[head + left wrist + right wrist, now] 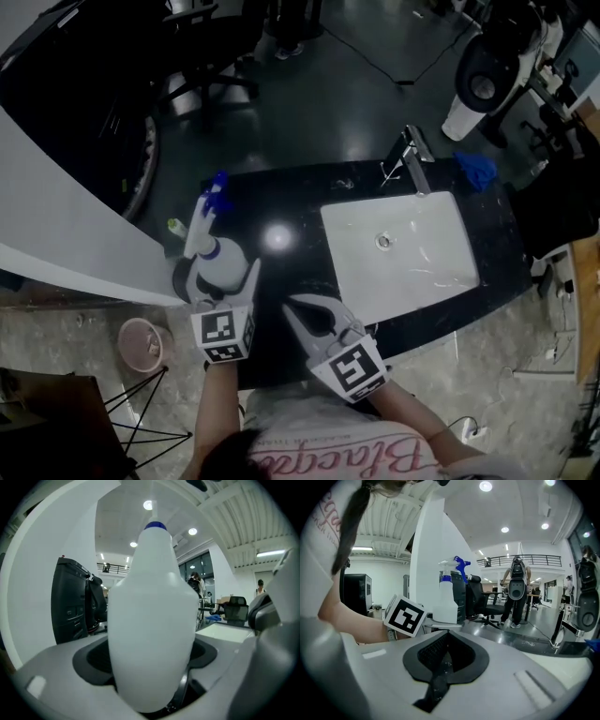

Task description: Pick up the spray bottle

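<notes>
A white spray bottle (221,253) with a blue trigger head stands upright at the left end of the black counter (281,202). My left gripper (217,274) is open, one jaw on each side of the bottle's body. In the left gripper view the bottle (152,620) fills the space between the jaws, very close. My right gripper (292,306) hovers over the counter's front edge just right of the left one, shut and empty; its dark pads (440,665) meet. The right gripper view shows the bottle (447,599) beyond the left gripper's marker cube (404,616).
A white sink basin (441,281) with a faucet (414,157) takes up the counter's right half; a blue cloth (478,171) lies behind it. A white curved partition (66,216) stands close left of the bottle. A pink bin (141,343) sits on the floor below.
</notes>
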Tool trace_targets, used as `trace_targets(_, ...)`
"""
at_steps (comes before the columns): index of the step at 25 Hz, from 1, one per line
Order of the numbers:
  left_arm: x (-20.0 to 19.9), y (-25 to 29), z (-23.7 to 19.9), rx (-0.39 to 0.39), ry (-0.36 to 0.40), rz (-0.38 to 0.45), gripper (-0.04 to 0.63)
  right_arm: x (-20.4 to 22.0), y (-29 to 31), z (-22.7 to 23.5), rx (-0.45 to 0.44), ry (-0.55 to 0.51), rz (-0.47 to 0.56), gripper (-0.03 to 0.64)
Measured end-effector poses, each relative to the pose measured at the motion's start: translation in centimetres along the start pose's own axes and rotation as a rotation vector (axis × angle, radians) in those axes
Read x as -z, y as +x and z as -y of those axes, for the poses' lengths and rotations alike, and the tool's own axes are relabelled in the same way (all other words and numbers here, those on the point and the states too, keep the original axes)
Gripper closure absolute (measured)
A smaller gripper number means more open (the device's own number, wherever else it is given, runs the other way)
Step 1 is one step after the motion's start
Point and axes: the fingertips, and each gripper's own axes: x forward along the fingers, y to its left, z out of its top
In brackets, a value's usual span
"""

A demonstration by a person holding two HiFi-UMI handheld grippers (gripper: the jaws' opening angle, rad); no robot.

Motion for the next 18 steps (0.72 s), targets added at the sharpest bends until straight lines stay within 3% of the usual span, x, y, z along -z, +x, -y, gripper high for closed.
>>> trace_targets(4,-0.7,0.2,0.2,0.031,0.029,0.005,0.179,-0.9,0.1,-0.2,0.039,-0.008,0.002,0.615)
trace_targets(12,-3.9,-2.8,3.0,0.118,-0.013,0.061,0.181,-3.5,-1.8,0.1,0.094,-0.007,0.104,0.617)
trace_targets(18,-8.6,-6.1,5.3,0.145,0.05,0.104,0.181,-6.0,-4.2,0.7,0.143,-0.04,0.18,0.617)
